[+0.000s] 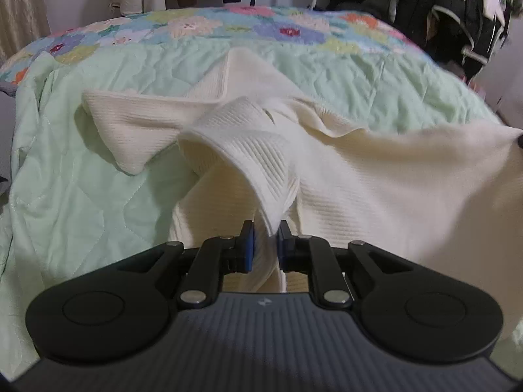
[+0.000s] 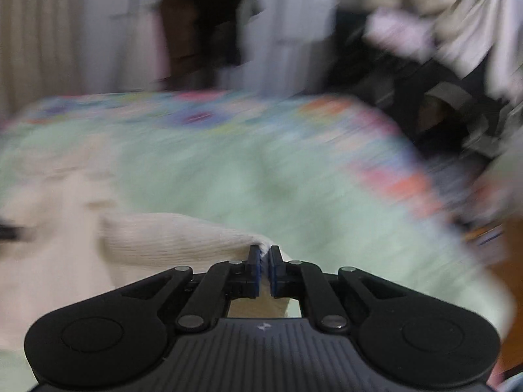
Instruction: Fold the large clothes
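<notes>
Cream ribbed knit, your sweater (image 1: 359, 176) lies spread over the mint quilt (image 1: 81, 196) on the bed, a sleeve trailing far left. Your left gripper (image 1: 265, 240) pinches a near fold. Your right gripper (image 2: 264, 261) clamps another edge of the sweater (image 2: 183, 241); that view is blurred, so probably a hem.

- quilt (image 1: 98, 170): mint green, stitched, spread under and ahead of the fingers
- flower-print border (image 1: 196, 26) along the quilt's far edge
- hanging clothes (image 1: 457, 6) beyond it, right of the fingers
- curtain (image 1: 19, 6) far left; right wrist view blurred
</notes>
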{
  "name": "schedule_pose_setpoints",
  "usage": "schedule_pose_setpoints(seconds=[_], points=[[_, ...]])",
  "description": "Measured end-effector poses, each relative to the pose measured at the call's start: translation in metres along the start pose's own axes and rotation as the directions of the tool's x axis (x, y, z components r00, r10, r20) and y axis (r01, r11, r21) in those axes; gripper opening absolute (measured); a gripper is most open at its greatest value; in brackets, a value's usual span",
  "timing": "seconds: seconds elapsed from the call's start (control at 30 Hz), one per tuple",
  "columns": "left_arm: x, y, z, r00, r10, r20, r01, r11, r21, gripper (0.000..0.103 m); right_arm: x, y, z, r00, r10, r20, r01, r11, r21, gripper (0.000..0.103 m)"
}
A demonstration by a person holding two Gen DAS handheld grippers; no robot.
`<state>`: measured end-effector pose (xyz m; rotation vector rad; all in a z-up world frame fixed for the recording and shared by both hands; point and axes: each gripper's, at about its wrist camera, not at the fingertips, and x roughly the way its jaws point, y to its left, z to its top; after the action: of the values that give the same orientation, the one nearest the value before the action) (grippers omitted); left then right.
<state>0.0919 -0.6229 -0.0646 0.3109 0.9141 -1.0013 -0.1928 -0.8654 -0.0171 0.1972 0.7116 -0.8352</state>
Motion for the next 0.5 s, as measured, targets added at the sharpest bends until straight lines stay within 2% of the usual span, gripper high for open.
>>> schedule_pose_setpoints(seconds=[0.03,0.07,0.1,0.13,0.17,0.2,0.27,0.3,0.37,0.4,0.43,0.5], points=[[0.000,0.001,0.001,1.000,-0.018,0.000,0.018,1.000,-0.011,0.013,0.008,-0.014,0.005,1.000,-0.028,-0.010,0.028,0.999,0.027,0.015],[0.002,0.002,0.001,0.999,-0.041,-0.003,0.041,0.999,-0.025,0.014,0.017,-0.027,0.008,0.998,-0.050,-0.037,0.052,0.996,0.071,0.026],[0.005,0.002,0.000,0.999,-0.050,-0.008,0.050,0.998,-0.029,0.014,0.023,-0.037,0.007,0.994,-0.064,-0.084,0.076,0.987,0.141,0.033],[0.009,0.001,-0.001,0.998,-0.054,-0.015,0.053,0.998,-0.027,0.014,0.021,-0.040,0.003,0.993,-0.070,-0.099,0.087,0.979,0.184,0.034],[0.015,-0.001,-0.003,0.998,-0.050,-0.027,0.049,0.999,-0.024,0.014,0.013,-0.033,-0.001,0.995,-0.045,-0.084,0.059,0.981,0.182,0.042],[0.022,-0.003,-0.004,0.998,-0.041,-0.042,0.040,0.999,-0.023,0.014,0.003,-0.024,-0.007,0.998,-0.010,-0.064,0.021,0.985,0.171,0.057],[0.033,-0.006,-0.009,0.997,-0.024,-0.070,0.023,1.000,-0.021,0.014,-0.012,-0.006,-0.016,0.997,0.061,-0.041,-0.055,0.987,0.151,0.065],[0.035,-0.007,-0.011,0.997,-0.025,-0.079,0.023,0.999,-0.029,0.014,-0.019,0.007,-0.021,0.992,0.122,-0.038,-0.116,0.983,0.140,0.065],[0.030,-0.001,-0.013,0.996,-0.052,-0.078,0.045,0.995,-0.085,0.014,-0.027,0.039,-0.034,0.945,0.322,-0.061,-0.313,0.942,0.123,0.065],[0.025,0.005,-0.016,0.994,-0.082,-0.075,0.072,0.988,-0.136,0.014,-0.028,0.051,-0.037,0.920,0.386,-0.073,-0.376,0.919,0.120,0.065],[0.021,0.013,-0.020,0.990,-0.121,-0.073,0.106,0.977,-0.183,0.014,-0.028,0.067,-0.040,0.885,0.458,-0.085,-0.448,0.887,0.116,0.065],[0.014,0.028,-0.030,0.984,-0.168,-0.057,0.149,0.958,-0.243,0.014,-0.025,0.096,-0.040,0.831,0.548,-0.092,-0.540,0.836,0.101,0.065]])
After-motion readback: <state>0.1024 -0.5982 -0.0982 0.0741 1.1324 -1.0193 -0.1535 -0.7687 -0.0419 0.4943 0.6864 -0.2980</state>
